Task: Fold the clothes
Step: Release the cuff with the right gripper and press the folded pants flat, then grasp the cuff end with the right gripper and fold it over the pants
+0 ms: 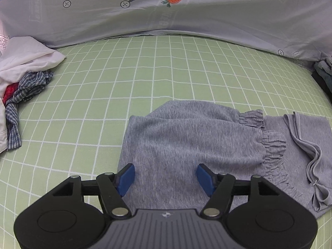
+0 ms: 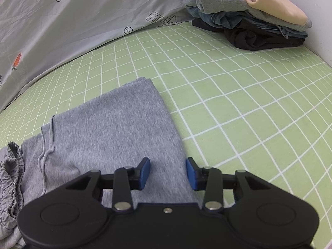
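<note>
A grey garment [image 1: 186, 141] lies partly folded on the green checked bedsheet [image 1: 116, 78]. Its gathered elastic cuffs [image 1: 269, 143] lie to the right in the left wrist view. My left gripper [image 1: 165, 177] is open just above the garment's near left part, nothing between its blue pads. In the right wrist view the same grey garment [image 2: 108, 128] lies flat, with a cord [image 2: 44, 151] on its left. My right gripper [image 2: 168, 173] is open over the garment's right edge and holds nothing.
A heap of unfolded clothes, white [image 1: 25, 58] and blue plaid [image 1: 25, 87], lies at the left. A stack of folded clothes [image 2: 249, 20] sits at the far right corner. A grey carrot-print quilt [image 1: 166, 10] runs along the back of the bed.
</note>
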A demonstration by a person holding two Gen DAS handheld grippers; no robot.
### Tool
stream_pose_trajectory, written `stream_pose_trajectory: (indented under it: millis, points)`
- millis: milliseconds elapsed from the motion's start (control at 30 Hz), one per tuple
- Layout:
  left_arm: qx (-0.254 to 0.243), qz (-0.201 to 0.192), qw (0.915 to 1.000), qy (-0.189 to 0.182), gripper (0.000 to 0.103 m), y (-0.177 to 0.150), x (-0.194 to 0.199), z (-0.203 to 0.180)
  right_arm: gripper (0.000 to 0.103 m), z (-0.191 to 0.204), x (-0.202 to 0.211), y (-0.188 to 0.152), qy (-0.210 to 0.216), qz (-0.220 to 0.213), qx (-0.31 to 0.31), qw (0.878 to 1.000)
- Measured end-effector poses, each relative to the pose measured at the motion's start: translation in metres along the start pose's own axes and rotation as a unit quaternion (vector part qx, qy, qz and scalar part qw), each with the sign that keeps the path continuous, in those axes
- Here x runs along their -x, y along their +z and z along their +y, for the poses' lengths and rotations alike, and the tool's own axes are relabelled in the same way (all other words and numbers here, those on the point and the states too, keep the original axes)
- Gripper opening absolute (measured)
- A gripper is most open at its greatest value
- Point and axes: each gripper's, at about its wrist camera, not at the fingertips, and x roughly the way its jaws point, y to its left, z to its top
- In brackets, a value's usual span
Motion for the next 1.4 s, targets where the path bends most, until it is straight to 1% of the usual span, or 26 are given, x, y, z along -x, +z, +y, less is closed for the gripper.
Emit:
stream_pose_trajectory:
  millis: [33, 67, 167, 300, 433, 667, 800, 900, 967, 1033, 1167, 1200, 1233, 1267, 1300, 1333, 1400]
  points:
    - [-0.008, 0.009, 0.9999, 0.006, 0.067, -0.002, -0.003, -0.004, 0.016, -0.001, 0.001, 0.0, 0.008, 0.0, -0.009, 1.0]
    - [-0.016, 0.018, 0.9997, 0.011, 0.067, -0.005, -0.006, -0.007, 0.009, -0.003, 0.002, 0.001, 0.016, 0.001, -0.018, 1.0]
    - [-0.039, 0.038, 0.9983, 0.021, 0.07, -0.011, -0.013, -0.015, 0.009, -0.006, 0.009, 0.003, 0.036, -0.01, -0.04, 0.998]
    - [-0.069, 0.042, 0.996, 0.038, 0.074, -0.015, -0.016, -0.025, 0.009, -0.004, 0.026, 0.007, 0.076, -0.036, -0.061, 0.995]
    - [-0.061, 0.044, 0.9966, 0.035, 0.075, -0.015, -0.014, -0.022, 0.008, 0.009, 0.043, 0.013, 0.134, -0.058, -0.067, 0.987]
    - [-0.05, 0.048, 0.9972, 0.028, 0.076, -0.014, -0.007, -0.015, 0.008, 0.061, 0.062, 0.022, 0.219, -0.068, -0.028, 0.973]
    - [-0.066, 0.049, 0.9963, 0.027, 0.076, -0.016, -0.002, -0.015, 0.008, 0.094, 0.063, 0.019, 0.275, -0.055, -0.025, 0.96]
    - [-0.077, 0.046, 0.9955, 0.031, 0.076, -0.017, 0.001, -0.012, 0.008, 0.11, 0.057, 0.014, 0.322, -0.033, -0.049, 0.945]
    - [-0.082, 0.041, 0.9954, 0.029, 0.076, -0.02, 0.006, -0.013, 0.008, 0.123, 0.051, 0.009, 0.353, -0.014, -0.07, 0.933]
    - [-0.087, 0.034, 0.9953, 0.025, 0.076, -0.024, 0.012, -0.013, 0.008, 0.136, 0.048, 0.005, 0.372, 0.001, -0.073, 0.925]
    - [-0.081, 0.028, 0.9961, 0.021, 0.076, -0.033, 0.02, -0.008, 0.008, 0.174, 0.045, -0.011, 0.412, 0.039, -0.051, 0.909]
    - [-0.079, 0.028, 0.9963, 0.02, 0.076, -0.035, 0.021, -0.007, 0.009, 0.183, 0.042, -0.016, 0.417, 0.052, -0.042, 0.906]
    - [-0.077, 0.027, 0.9965, 0.019, 0.076, -0.037, 0.023, -0.006, 0.011, 0.19, 0.038, -0.021, 0.415, 0.066, -0.032, 0.907]
    - [-0.074, 0.027, 0.9967, 0.018, 0.076, -0.04, 0.024, -0.005, 0.014, 0.2, 0.033, -0.027, 0.401, 0.087, -0.013, 0.912]
    - [-0.072, 0.027, 0.9969, 0.017, 0.076, -0.042, 0.026, -0.003, 0.016, 0.205, 0.031, -0.032, 0.389, 0.095, 0.001, 0.916]
    - [-0.07, 0.026, 0.9971, 0.016, 0.076, -0.044, 0.028, -0.002, 0.02, 0.205, 0.033, -0.033, 0.391, 0.094, 0.002, 0.916]
    - [-0.067, 0.022, 0.9974, 0.016, 0.076, -0.047, 0.031, 0.0, 0.037, 0.204, 0.036, -0.036, 0.394, 0.091, 0.006, 0.915]
